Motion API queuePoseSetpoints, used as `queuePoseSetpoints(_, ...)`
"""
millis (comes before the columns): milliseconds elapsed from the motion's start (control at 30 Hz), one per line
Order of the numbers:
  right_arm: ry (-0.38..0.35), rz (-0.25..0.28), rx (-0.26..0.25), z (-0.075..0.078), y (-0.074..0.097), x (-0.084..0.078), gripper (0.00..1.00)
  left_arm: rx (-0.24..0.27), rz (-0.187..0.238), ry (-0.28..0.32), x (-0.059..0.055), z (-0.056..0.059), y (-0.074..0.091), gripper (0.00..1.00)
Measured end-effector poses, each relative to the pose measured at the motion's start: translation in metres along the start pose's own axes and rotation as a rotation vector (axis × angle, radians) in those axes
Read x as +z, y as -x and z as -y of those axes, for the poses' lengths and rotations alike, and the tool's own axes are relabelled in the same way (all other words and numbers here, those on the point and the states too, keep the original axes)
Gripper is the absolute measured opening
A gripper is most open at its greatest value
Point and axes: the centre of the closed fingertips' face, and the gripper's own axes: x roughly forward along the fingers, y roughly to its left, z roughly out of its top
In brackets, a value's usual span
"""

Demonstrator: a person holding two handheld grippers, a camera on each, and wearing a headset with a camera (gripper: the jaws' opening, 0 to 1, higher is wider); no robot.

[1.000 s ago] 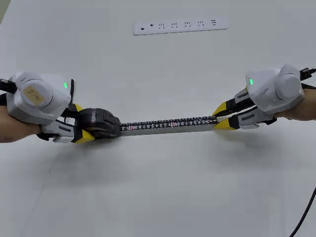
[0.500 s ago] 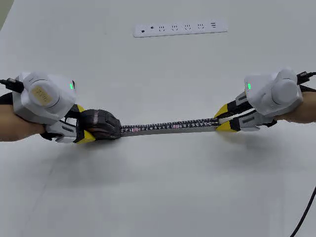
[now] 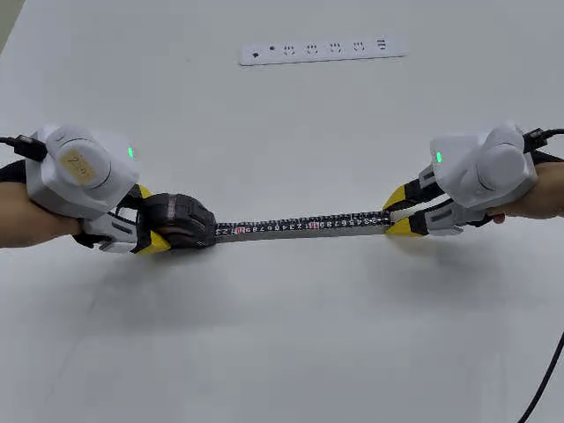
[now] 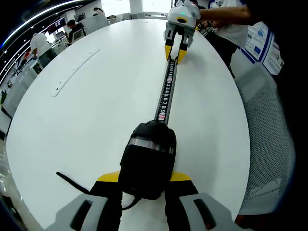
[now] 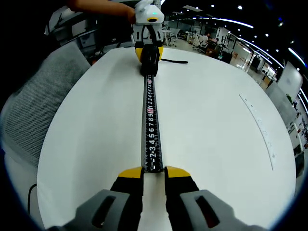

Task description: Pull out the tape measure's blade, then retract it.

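A black tape measure case (image 3: pixel 176 220) rests on the white table, and my left gripper (image 3: pixel 152 231) is shut on it. From behind, the case (image 4: pixel 148 159) sits between the yellow-tipped fingers of my left gripper (image 4: pixel 143 177). The dark blade (image 3: pixel 300 226) with white numbers runs out of the case to the right, low over the table. My right gripper (image 3: pixel 397 211) is shut on the blade's end. In the right gripper view the blade (image 5: pixel 151 126) stretches from my right gripper (image 5: pixel 154 169) up to the case (image 5: pixel 149 57).
A white power strip (image 3: pixel 322 48) lies at the far side of the table (image 3: pixel 282 335). A black cable (image 3: pixel 546 374) crosses the bottom right corner. A grey mesh chair (image 4: pixel 267 125) stands beside the table edge, and people sit at desks in the background.
The blade stays stretched between the grippers at about the same length. My right gripper has shifted slightly left and the left one slightly up in the picture, with a small camera shift.
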Motion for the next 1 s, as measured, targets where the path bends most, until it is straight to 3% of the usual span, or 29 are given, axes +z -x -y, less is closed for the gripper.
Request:
queuePoseSetpoints(367, -0.013, 0.004, -0.005, 0.0, 0.003, 0.0, 0.28, 0.0, -0.007, -0.003, 0.0, 0.001, -0.001, 0.32)
queuePoseSetpoints(533, -0.047, 0.003, -0.018, 0.001, 0.006, -0.001, 0.41, 0.012, -0.002, -0.008, 0.001, -0.002, -0.001, 0.37)
queuePoseSetpoints(667, -0.096, 0.02, -0.032, 0.002, 0.009, 0.0, 0.61, 0.012, 0.04, -0.021, 0.008, -0.003, 0.002, 0.51)
queuePoseSetpoints(733, -0.119, 0.024, -0.034, 0.002, 0.009, 0.001, 0.76, 0.01, 0.062, -0.035, 0.012, -0.003, 0.003, 0.64)
queuePoseSetpoints(800, -0.121, 0.03, -0.037, 0.002, 0.01, 0.002, 0.85, 0.008, 0.075, -0.037, 0.015, -0.002, 0.003, 0.76)
queuePoseSetpoints(900, -0.132, 0.041, -0.05, 0.002, 0.01, 0.005, 0.99, 0.016, 0.078, -0.044, 0.016, -0.004, 0.004, 0.83)
queuePoseSetpoints(1000, -0.142, 0.042, -0.052, 0.002, 0.012, 0.005, 1.0, 0.031, 0.079, -0.044, 0.017, -0.007, 0.004, 0.93)
